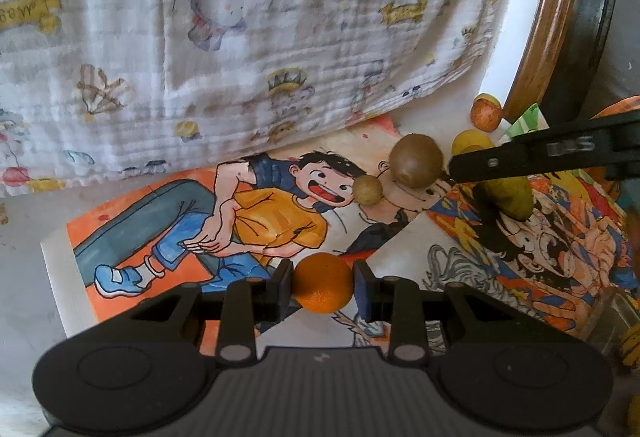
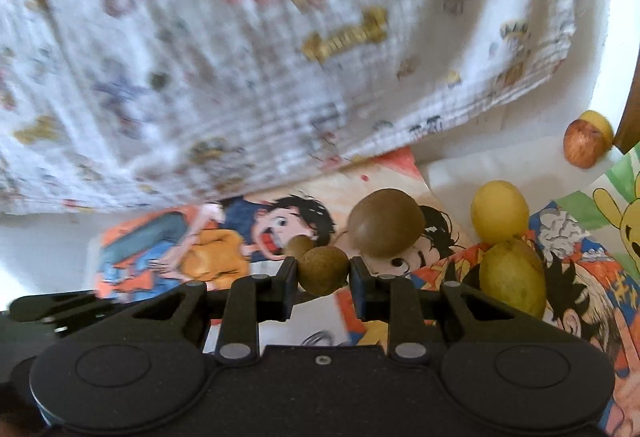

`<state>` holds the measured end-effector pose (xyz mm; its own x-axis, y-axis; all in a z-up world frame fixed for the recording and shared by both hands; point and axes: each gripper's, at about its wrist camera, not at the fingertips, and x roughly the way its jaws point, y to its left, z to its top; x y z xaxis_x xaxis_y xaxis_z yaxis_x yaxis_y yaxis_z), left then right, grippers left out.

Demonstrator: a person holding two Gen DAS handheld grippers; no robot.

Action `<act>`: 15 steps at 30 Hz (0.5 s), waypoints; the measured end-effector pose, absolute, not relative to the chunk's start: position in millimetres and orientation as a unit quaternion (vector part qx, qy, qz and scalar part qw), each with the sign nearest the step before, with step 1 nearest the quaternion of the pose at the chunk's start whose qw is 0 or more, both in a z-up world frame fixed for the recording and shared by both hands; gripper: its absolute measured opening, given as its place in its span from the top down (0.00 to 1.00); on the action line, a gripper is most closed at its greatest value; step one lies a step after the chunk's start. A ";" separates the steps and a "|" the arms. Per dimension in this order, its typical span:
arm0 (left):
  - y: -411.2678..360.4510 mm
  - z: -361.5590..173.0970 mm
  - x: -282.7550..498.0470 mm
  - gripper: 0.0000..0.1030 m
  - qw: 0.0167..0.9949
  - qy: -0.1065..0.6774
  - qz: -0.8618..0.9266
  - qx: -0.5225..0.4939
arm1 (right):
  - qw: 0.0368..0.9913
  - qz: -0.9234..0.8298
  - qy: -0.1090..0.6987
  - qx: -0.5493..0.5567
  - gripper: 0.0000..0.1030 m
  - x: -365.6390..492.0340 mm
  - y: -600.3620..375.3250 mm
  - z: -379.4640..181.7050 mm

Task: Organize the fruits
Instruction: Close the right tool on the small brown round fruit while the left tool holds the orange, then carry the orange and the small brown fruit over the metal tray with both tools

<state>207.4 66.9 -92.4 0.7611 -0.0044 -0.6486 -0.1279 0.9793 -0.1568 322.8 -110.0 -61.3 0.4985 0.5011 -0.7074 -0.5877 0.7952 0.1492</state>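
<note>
In the left wrist view my left gripper [image 1: 323,283] is shut on a small orange [image 1: 323,283], held just above the cartoon posters [image 1: 160,221]. In the right wrist view my right gripper [image 2: 324,271] is shut on a small brown fruit [image 2: 324,271]. Just behind it lies a second small brown fruit [image 2: 299,245], and a big brown round fruit [image 2: 386,223] sits beyond. A yellow fruit [image 2: 499,217] and a greenish oval fruit [image 2: 514,279] lie to the right. A red-yellow apple [image 2: 584,143] rests far right by the wall.
A white printed cloth [image 1: 240,37] hangs over the far side down to the posters. A round wooden-rimmed object [image 1: 540,37] stands at the right. The right gripper's arm [image 1: 540,157] reaches in from the right, above the greenish fruit [image 1: 510,197].
</note>
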 end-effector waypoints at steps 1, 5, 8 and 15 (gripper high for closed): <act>66.3 -90.8 205.9 0.66 0.934 0.342 0.032 -0.096 | 0.865 0.317 0.385 -0.053 0.71 316.0 -112.9 -55.9; 62.8 -82.5 195.3 0.66 0.937 0.334 0.032 -0.095 | 0.871 0.324 0.368 -0.037 0.71 290.5 -121.8 -36.5; 60.0 -76.8 187.1 0.66 0.940 0.328 0.031 -0.093 | 0.875 0.326 0.356 -0.030 0.71 269.2 -130.8 -22.8; 46.1 -56.0 161.9 0.66 0.947 0.308 0.023 -0.086 | 0.885 0.322 0.335 -0.021 0.71 229.5 -150.2 -1.1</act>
<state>161.9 46.1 -56.0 0.8093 -0.0098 -0.5873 -0.0955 0.9843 -0.1481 229.5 -150.2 -1.1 0.5690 0.5556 -0.6062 -0.5838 0.7921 0.1781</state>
